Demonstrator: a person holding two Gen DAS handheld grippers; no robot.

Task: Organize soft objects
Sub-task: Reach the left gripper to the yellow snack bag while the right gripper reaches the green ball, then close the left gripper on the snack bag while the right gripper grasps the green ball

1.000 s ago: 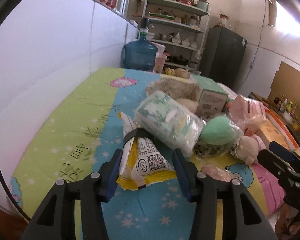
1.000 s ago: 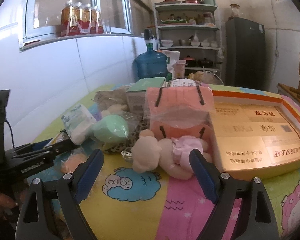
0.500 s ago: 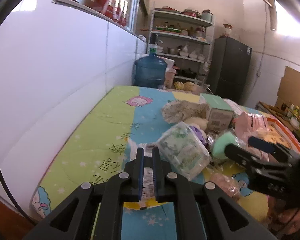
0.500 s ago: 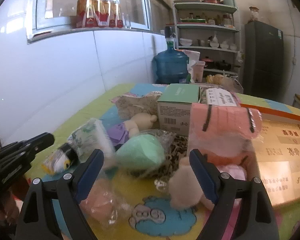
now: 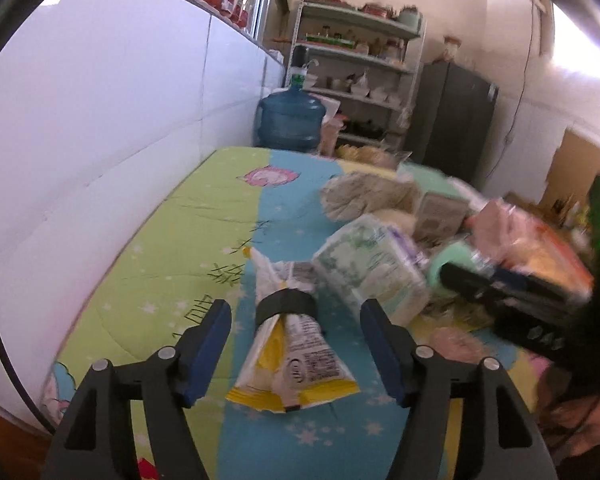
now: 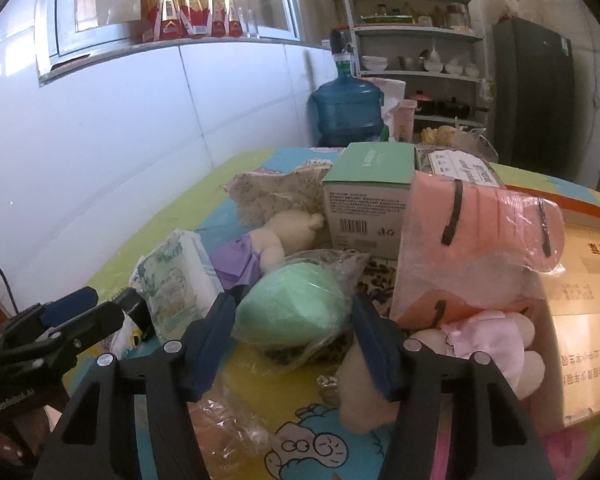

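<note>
While the left gripper (image 5: 296,354) opens, its fingers clear of the yellow-and-white banded plastic packet (image 5: 290,344) lying on the worktop (image 5: 148,276), the right gripper (image 6: 294,342) closes around the bagged mint-green soft ball (image 6: 290,310); next, squeeze gently and lift.

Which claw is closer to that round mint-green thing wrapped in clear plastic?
Right. The right claw straddles the round mint-green thing in clear plastic, jaws closing around it. The left claw sits off to its side, opening around a yellow-and-white packet.
</note>
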